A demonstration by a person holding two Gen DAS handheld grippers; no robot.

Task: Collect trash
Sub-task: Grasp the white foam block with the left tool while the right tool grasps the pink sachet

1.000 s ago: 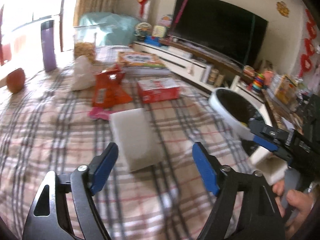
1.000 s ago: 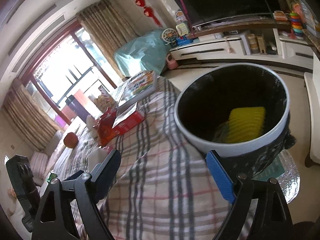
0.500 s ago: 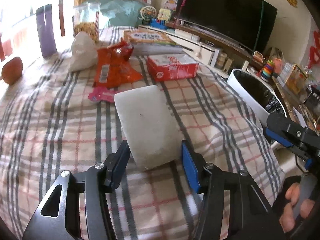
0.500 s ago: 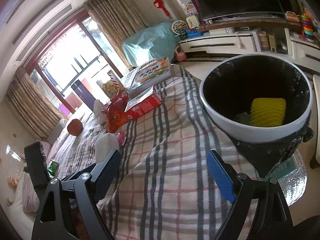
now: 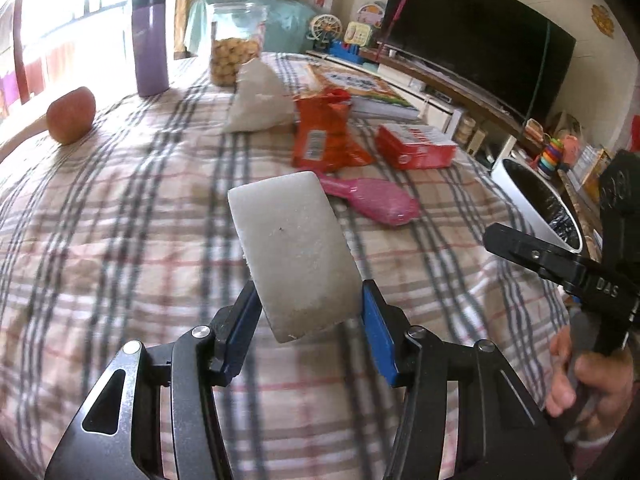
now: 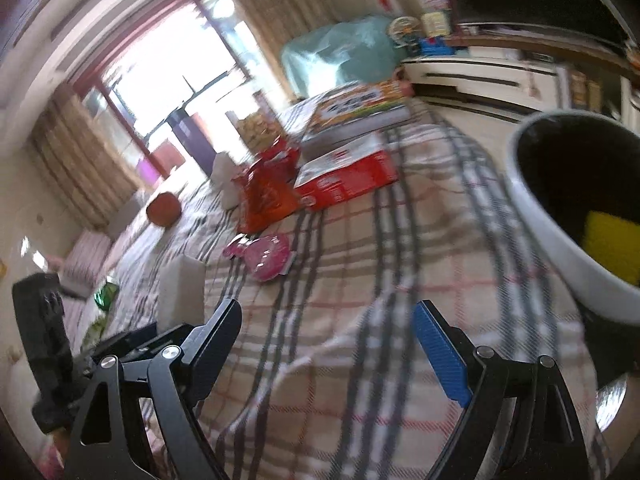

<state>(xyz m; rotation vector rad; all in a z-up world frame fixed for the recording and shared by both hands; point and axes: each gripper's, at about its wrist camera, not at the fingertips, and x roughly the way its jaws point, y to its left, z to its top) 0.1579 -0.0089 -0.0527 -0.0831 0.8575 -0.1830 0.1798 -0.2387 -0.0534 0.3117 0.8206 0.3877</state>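
My left gripper (image 5: 308,328) is shut on the near end of a white foam block (image 5: 292,252) and holds it over the plaid tablecloth; the block also shows in the right wrist view (image 6: 180,292). A pink wrapper (image 5: 372,200) (image 6: 264,256), an orange snack bag (image 5: 324,136) (image 6: 268,188) and a white crumpled bag (image 5: 258,100) lie further back. The white trash bin (image 5: 536,204) (image 6: 560,220) stands at the table's right edge with a yellow foam net (image 6: 612,244) inside. My right gripper (image 6: 328,344) is open and empty above the cloth, left of the bin.
A red box (image 5: 416,146), a picture book (image 5: 356,88), a cookie jar (image 5: 236,48), a purple bottle (image 5: 150,40) and an apple (image 5: 72,114) sit on the table. A TV (image 5: 476,36) and cabinet stand beyond the right edge.
My left gripper has closed on the white foam block and lifted its near end. My right gripper has swung left, so the bin now sits at the right edge of its view.
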